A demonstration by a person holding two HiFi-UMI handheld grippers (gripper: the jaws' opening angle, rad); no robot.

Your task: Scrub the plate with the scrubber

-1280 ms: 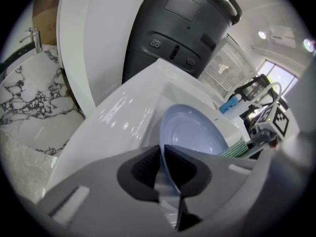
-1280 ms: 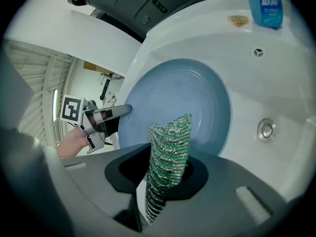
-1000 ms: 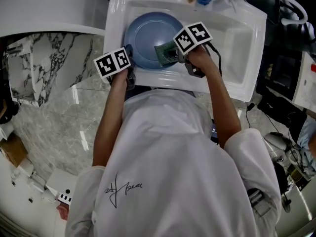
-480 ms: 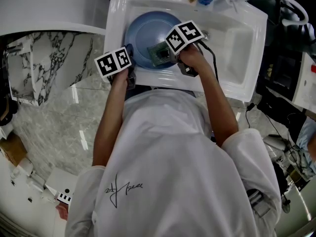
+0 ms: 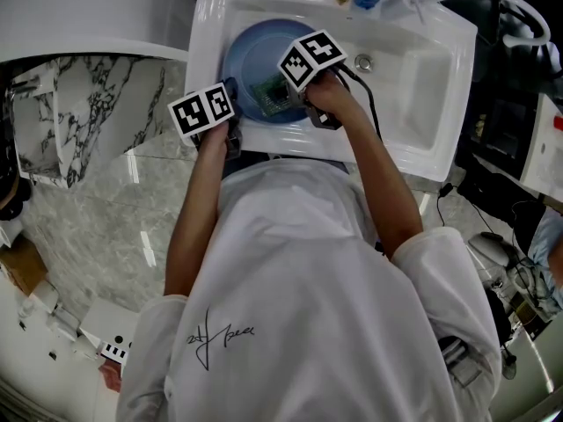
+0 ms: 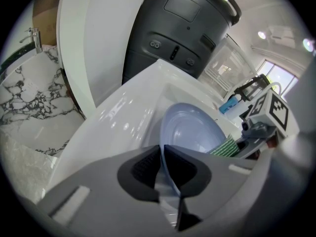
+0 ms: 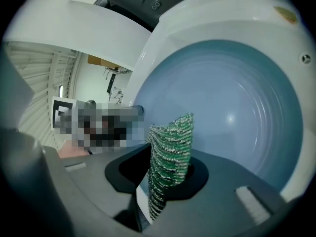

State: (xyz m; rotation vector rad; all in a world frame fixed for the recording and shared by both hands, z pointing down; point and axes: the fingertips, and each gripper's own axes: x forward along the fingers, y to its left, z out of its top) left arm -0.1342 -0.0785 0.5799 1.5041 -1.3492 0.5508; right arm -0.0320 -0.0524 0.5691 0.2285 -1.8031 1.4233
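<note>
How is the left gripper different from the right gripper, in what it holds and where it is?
The left gripper is shut on the rim of the blue plate; the right gripper is shut on the green scrubber. The left gripper sits at the plate's edge; the right gripper is over the plate's inside. Both point down into the white sink.

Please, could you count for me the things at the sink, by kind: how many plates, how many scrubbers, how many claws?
plate: 1
scrubber: 1
claws: 2, the left claw shut on the plate's rim and the right claw shut on the scrubber
total: 4
</note>
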